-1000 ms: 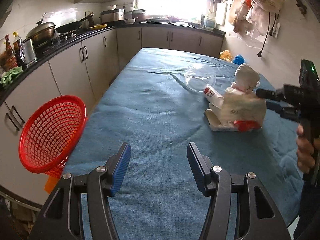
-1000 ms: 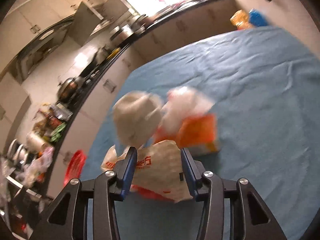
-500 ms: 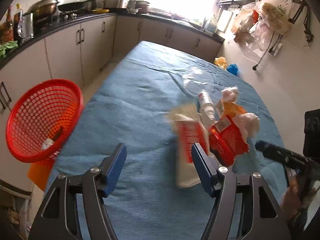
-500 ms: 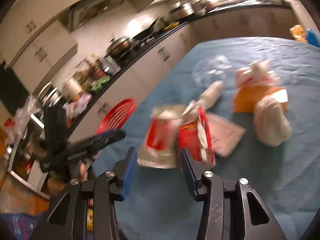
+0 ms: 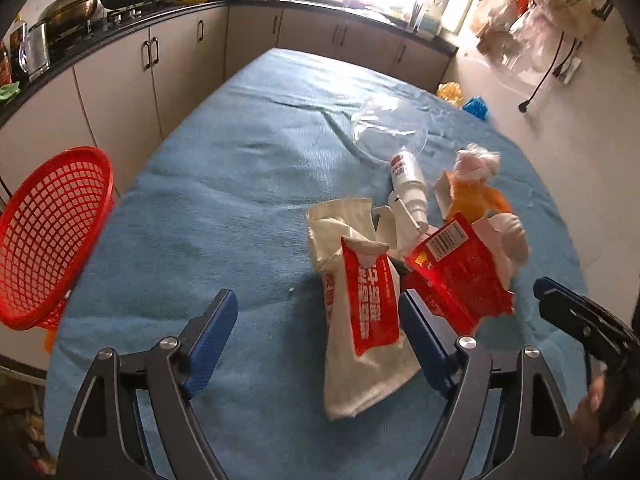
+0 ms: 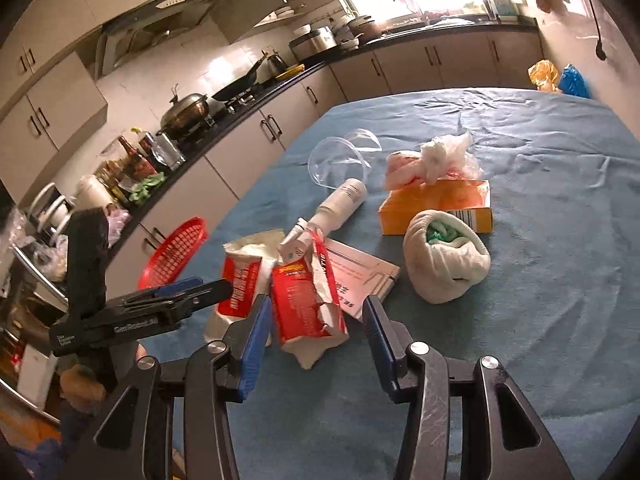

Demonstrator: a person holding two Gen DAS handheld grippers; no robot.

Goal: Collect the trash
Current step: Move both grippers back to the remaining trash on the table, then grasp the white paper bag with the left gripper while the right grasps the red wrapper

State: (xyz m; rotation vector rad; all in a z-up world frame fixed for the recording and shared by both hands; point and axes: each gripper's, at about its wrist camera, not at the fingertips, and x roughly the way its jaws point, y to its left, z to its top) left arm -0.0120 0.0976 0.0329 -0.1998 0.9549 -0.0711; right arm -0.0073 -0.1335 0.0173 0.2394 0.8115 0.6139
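Note:
A white bag with a red label (image 5: 360, 312) lies on the blue-covered table (image 5: 208, 208). It sits between the fingers of my left gripper (image 5: 318, 336), close to the right finger; the jaws are opening and no pad presses it. A torn red packet (image 6: 304, 304) lies next to it, in front of my right gripper (image 6: 318, 332), whose jaws stand apart with a gap on the packet's right side. Behind are a white spray bottle (image 6: 340, 204), an orange tissue box (image 6: 436, 208), a crumpled plastic bag (image 6: 432, 156) and a white cloth bundle (image 6: 444, 256). A red mesh basket (image 5: 52, 232) hangs off the table's left edge.
A clear plastic lid (image 5: 388, 132) lies farther back on the table. A flat white leaflet (image 6: 360, 276) sits under the red packet. Kitchen cabinets and a worktop with pans (image 5: 80, 4) run along the left. A person's hand (image 5: 592, 400) holds the right gripper's handle.
The white bag and red packet came across the table from the right gripper's grip and now lie down near the left gripper. The left jaws have widened and moved closer to the pile.

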